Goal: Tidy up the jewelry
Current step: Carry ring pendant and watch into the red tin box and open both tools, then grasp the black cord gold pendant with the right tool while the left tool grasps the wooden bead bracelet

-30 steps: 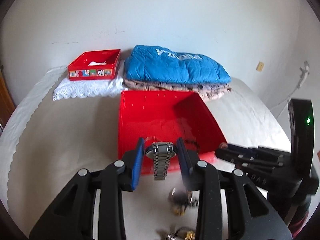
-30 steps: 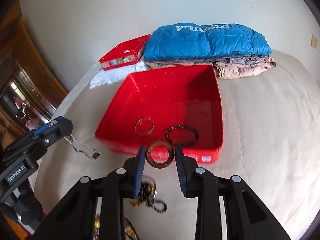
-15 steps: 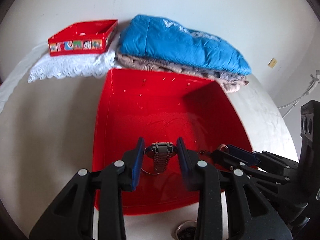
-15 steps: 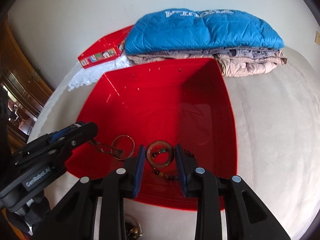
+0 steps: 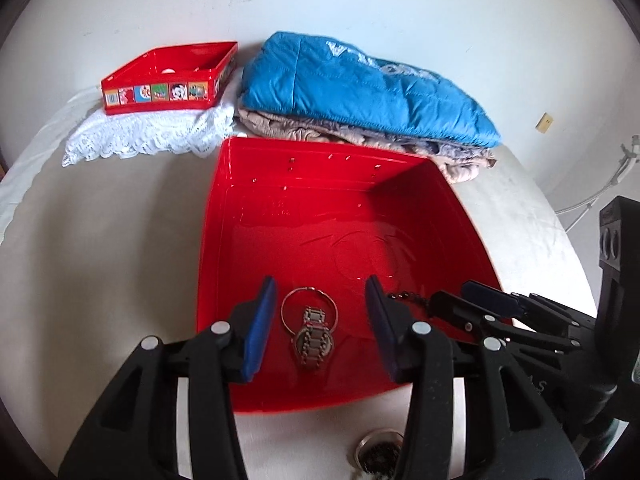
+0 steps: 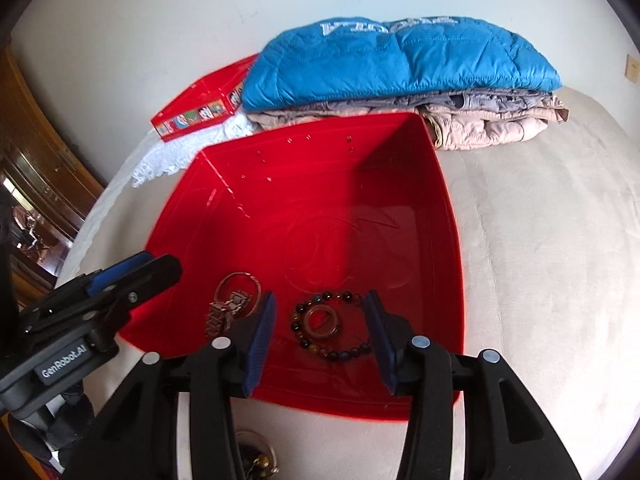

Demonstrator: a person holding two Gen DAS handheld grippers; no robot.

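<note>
Both claws, left gripper (image 5: 320,316) and right gripper (image 6: 320,320), gape empty above one red tray (image 6: 400,184) holding one watch (image 5: 313,342), two bangles and one bead bracelet (image 6: 332,350).

Open tray (image 5: 280,216), far half bare

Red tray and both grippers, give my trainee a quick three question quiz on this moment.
1. True or false: the watch lies in the red tray.
2. The brown ring sits inside what?
A. beaded bracelet
B. blue jacket
C. small red tin
3. Are the left gripper and right gripper open or shut?

Key: 1 true; 2 A; 3 both open.
</note>
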